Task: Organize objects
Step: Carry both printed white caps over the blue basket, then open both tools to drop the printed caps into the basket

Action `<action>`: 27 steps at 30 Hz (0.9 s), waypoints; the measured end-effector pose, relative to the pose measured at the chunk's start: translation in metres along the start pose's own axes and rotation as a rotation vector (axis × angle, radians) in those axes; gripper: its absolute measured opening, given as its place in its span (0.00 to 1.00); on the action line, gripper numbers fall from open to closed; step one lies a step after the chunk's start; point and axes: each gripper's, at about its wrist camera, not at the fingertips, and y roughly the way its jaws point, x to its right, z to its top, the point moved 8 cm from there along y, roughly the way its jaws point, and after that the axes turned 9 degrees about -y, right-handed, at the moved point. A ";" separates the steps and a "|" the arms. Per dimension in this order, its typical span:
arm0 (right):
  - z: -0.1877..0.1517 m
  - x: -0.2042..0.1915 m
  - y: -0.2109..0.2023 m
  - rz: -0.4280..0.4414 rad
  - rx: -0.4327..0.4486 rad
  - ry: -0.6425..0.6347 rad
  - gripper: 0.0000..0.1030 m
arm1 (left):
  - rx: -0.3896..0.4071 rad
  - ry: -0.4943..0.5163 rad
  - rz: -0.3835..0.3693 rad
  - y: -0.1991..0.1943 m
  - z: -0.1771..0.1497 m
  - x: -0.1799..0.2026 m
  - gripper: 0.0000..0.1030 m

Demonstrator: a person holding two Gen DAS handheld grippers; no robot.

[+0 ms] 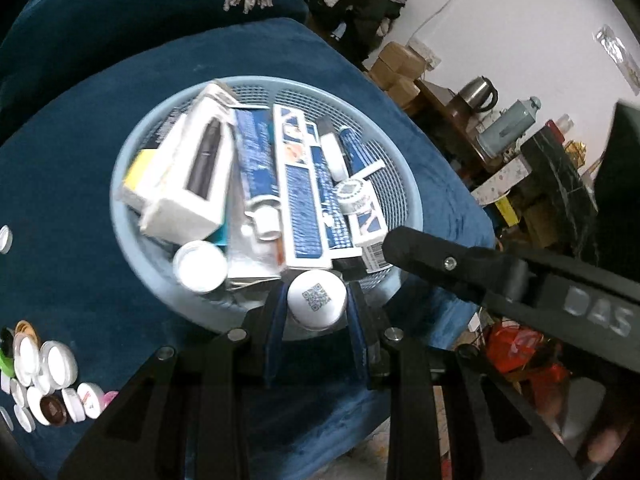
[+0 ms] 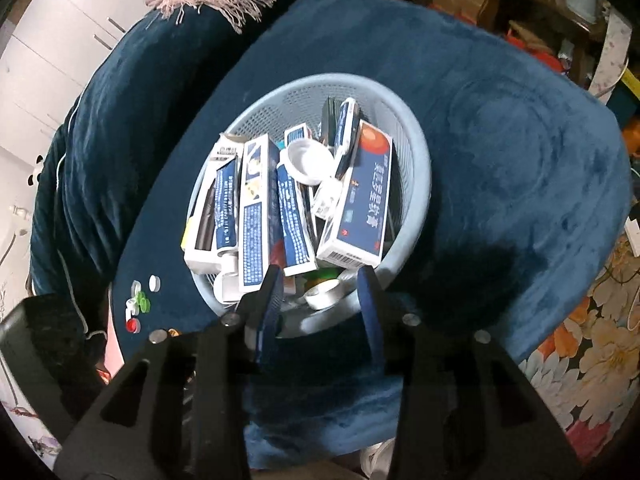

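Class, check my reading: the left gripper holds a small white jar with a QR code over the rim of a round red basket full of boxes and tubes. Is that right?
Not quite: the basket is pale blue, not red, as the left wrist view shows. The rest stands: the left gripper has its jaws closed on the small white jar with the QR code, over the basket's near rim.

Cluttered home: kettle (image 1: 478, 94), thermos (image 1: 508, 128), blue blanket (image 2: 500, 128).
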 end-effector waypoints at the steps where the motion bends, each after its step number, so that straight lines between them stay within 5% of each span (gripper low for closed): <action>1: 0.000 -0.001 -0.001 -0.003 0.006 -0.004 0.39 | -0.004 0.008 0.004 0.003 0.000 0.002 0.29; 4: 0.001 -0.004 -0.002 -0.009 0.020 -0.016 0.39 | -0.008 0.024 0.001 0.008 -0.003 0.010 0.29; 5: 0.001 -0.005 -0.003 -0.011 0.023 -0.020 0.39 | -0.008 0.022 0.006 0.009 -0.003 0.010 0.37; 6: 0.002 -0.005 -0.003 -0.019 0.027 -0.027 0.39 | -0.010 0.018 0.009 0.010 -0.003 0.009 0.59; 8: 0.004 -0.006 -0.003 -0.033 0.033 -0.038 0.39 | -0.005 -0.005 -0.015 0.007 -0.002 0.007 0.77; 17: 0.009 -0.004 -0.002 -0.066 0.041 -0.057 0.40 | 0.030 -0.091 -0.034 -0.027 0.008 -0.020 0.90; 22: 0.010 -0.017 -0.002 -0.120 0.062 -0.123 0.87 | 0.062 -0.114 0.062 -0.047 0.010 -0.051 0.96; 27: 0.014 -0.047 0.000 -0.149 0.083 -0.224 1.00 | 0.146 -0.145 0.148 -0.075 0.017 -0.092 0.97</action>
